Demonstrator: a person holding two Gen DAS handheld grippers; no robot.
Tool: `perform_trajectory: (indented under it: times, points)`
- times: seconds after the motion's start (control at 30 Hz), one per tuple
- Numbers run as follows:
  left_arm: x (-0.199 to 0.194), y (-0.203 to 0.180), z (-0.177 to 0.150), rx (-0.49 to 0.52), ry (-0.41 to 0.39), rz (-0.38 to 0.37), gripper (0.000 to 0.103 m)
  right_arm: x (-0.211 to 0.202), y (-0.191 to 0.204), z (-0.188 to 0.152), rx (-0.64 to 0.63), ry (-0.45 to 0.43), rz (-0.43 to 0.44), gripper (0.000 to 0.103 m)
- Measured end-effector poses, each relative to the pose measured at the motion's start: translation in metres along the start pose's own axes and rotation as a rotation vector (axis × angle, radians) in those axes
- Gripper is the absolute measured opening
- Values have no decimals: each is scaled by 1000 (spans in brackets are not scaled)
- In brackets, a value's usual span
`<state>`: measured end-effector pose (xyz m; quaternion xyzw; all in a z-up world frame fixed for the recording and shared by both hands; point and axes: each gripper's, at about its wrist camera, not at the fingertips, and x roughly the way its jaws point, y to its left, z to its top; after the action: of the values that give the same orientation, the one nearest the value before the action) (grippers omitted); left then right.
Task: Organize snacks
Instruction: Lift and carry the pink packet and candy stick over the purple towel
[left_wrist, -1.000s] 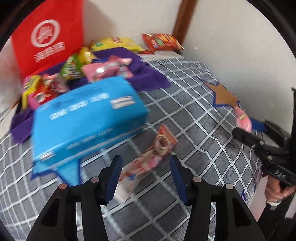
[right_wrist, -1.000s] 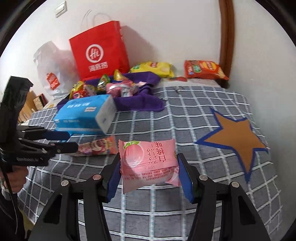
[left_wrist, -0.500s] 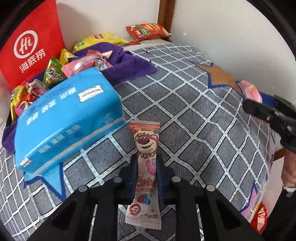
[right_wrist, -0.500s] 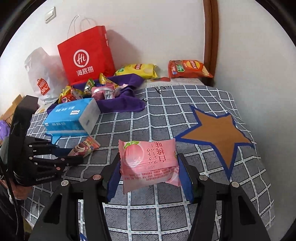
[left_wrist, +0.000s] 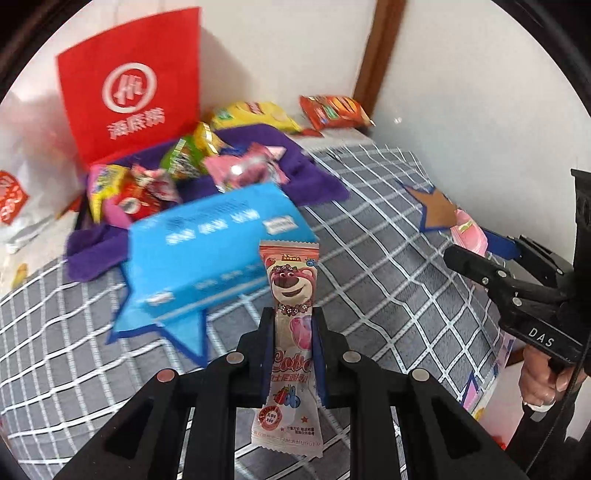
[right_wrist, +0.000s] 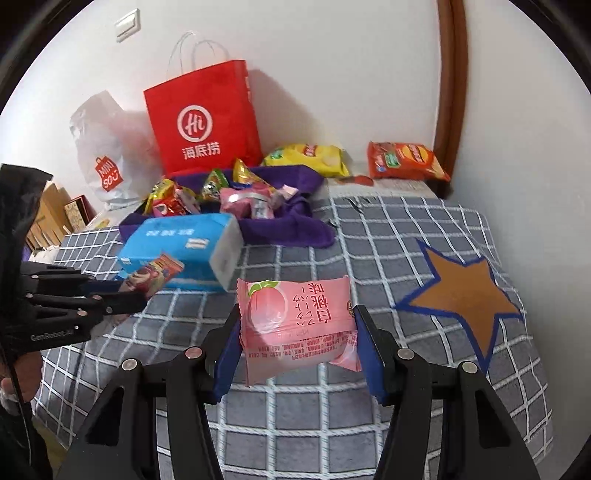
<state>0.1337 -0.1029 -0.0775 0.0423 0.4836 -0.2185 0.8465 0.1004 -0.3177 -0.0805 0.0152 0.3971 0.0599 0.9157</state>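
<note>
On my left, the left gripper (left_wrist: 293, 325) is clamped tight on a slim pink bear-print snack packet (left_wrist: 291, 314), which stands upright between the fingers, lifted clear of the grey checked cloth (left_wrist: 369, 266). Just behind it lies the blue tissue pack (left_wrist: 218, 247), resting on a blue star patch (left_wrist: 181, 328). Further back I see the purple cloth (right_wrist: 291, 221) heaped with loose snacks (right_wrist: 207, 192), and the red paper bag (right_wrist: 203, 118) standing against the wall, a white plastic bag (right_wrist: 99, 147) to its left. A yellow chip bag (right_wrist: 306, 157) and an orange chip bag (right_wrist: 406, 160) lie by the wall. Toward my right, the right gripper (right_wrist: 295, 332) holds a pink peach-print packet (right_wrist: 295, 325) crosswise, its jaws moderately spread around it, above the cloth. An orange star patch (right_wrist: 465, 291) lies to the right.
</note>
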Motion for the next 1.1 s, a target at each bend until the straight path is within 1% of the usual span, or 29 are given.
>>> perform_trajectory:
  times: [0.3, 0.43, 0.53, 0.6, 0.77, 0.9, 1.1]
  points:
    - [-36, 38, 17, -64, -60, 46, 18, -3, 39, 44, -37, -46, 4, 56]
    - [-48, 56, 33, -99, -85, 49, 18, 0, 50, 66, -40, -61, 13, 56]
    - [-54, 65, 44, -104, -104, 56, 18, 4, 58, 85, -46, -77, 27, 56]
    - [-57, 70, 51, -109, -111, 54, 18, 7, 62, 97, -51, -88, 36, 56]
    - [-61, 91, 80, -145, -125, 65, 18, 16, 69, 131, -63, -114, 44, 56]
    - [-61, 106, 101, -169, -137, 59, 18, 25, 74, 159, -75, -138, 46, 56]
    - [-49, 127, 127, -185, -145, 74, 18, 51, 80, 191, -80, -149, 69, 56]
